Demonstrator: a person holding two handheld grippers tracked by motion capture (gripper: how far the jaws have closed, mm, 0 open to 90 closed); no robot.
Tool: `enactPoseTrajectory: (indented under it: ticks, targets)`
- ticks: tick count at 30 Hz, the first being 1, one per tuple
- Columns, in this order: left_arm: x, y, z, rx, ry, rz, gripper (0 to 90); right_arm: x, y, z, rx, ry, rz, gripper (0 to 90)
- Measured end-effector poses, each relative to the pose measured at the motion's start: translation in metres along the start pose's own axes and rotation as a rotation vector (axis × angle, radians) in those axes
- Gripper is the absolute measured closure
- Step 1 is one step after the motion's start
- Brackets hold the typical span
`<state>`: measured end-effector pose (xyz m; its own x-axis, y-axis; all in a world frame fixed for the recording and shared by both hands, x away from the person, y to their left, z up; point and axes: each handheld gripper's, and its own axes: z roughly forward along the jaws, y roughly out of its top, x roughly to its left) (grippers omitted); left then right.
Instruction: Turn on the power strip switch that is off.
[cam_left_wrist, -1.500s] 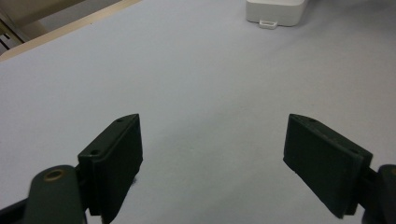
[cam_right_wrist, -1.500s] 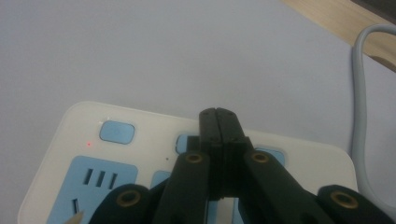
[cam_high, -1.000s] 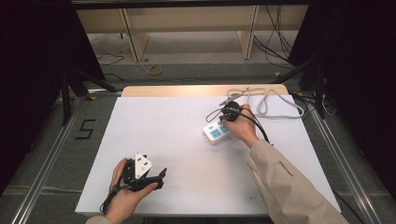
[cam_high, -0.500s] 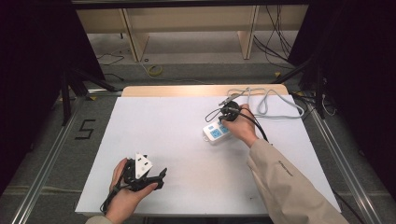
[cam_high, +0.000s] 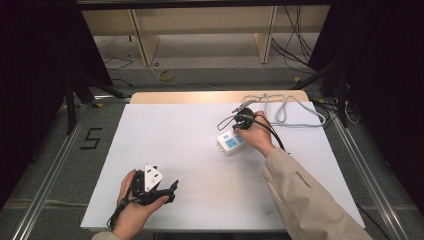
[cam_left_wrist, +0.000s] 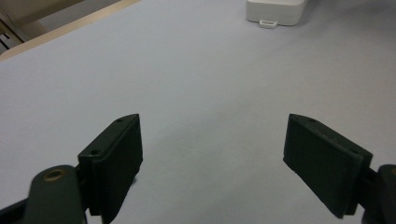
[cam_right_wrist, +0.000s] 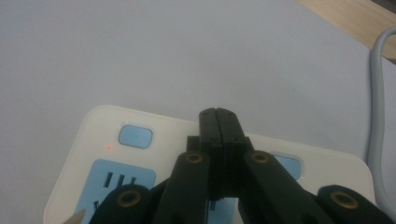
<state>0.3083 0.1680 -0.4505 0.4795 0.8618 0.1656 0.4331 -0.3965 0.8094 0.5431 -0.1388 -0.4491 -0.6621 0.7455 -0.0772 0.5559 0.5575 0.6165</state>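
A white power strip (cam_high: 230, 142) with blue socket faces lies right of the table's middle; its grey cable (cam_high: 285, 107) loops toward the far right corner. My right gripper (cam_high: 239, 123) hovers over the strip's far end. In the right gripper view its jaws are pressed together with nothing between them, tips (cam_right_wrist: 218, 115) above the strip (cam_right_wrist: 107, 135), between two blue buttons; a small red light glows beside the left one. My left gripper (cam_high: 171, 189) rests near the front left, jaws wide apart and empty (cam_left_wrist: 212, 144). The strip's end (cam_left_wrist: 275, 9) lies far ahead of it.
A white sheet (cam_high: 175, 140) covers the table, with a wooden strip (cam_high: 200, 96) along its far edge. Metal rails run down both sides. Wooden shelf frames and loose cables lie on the floor beyond the table. A "5" mark (cam_high: 91, 138) sits on the floor at left.
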Motion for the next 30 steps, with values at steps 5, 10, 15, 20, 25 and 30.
enactPoseTrajectory:
  ticks: [5,10,15,20,25,30]
  targets:
    - [0.0001,-0.0001,0.0001,0.0,0.0,-0.001,19.3,0.0005,0.002,-0.0003,0.02,0.0,0.003,90.0]
    - [-0.0001,0.0,-0.0003,-0.001,0.0,-0.001,19.3,0.0021,0.0045,0.0002,0.037,-0.011,-0.006,90.0]
    - [0.0002,-0.0003,-0.0001,0.0,-0.001,-0.002,19.3,0.0013,0.0042,0.0004,0.04,-0.008,-0.001,90.0]
    - [0.0,-0.0001,0.0001,0.001,-0.002,-0.002,19.3,0.0015,0.0045,0.0006,0.042,-0.008,0.003,90.0]
    - [0.0001,0.0,0.0005,0.003,-0.003,-0.001,19.3,0.0016,0.0048,0.0006,0.046,-0.008,0.008,90.0]
    - [-0.0002,0.0002,0.0009,0.004,-0.004,0.0,19.3,0.0015,0.0049,0.0008,0.048,-0.006,0.017,90.0]
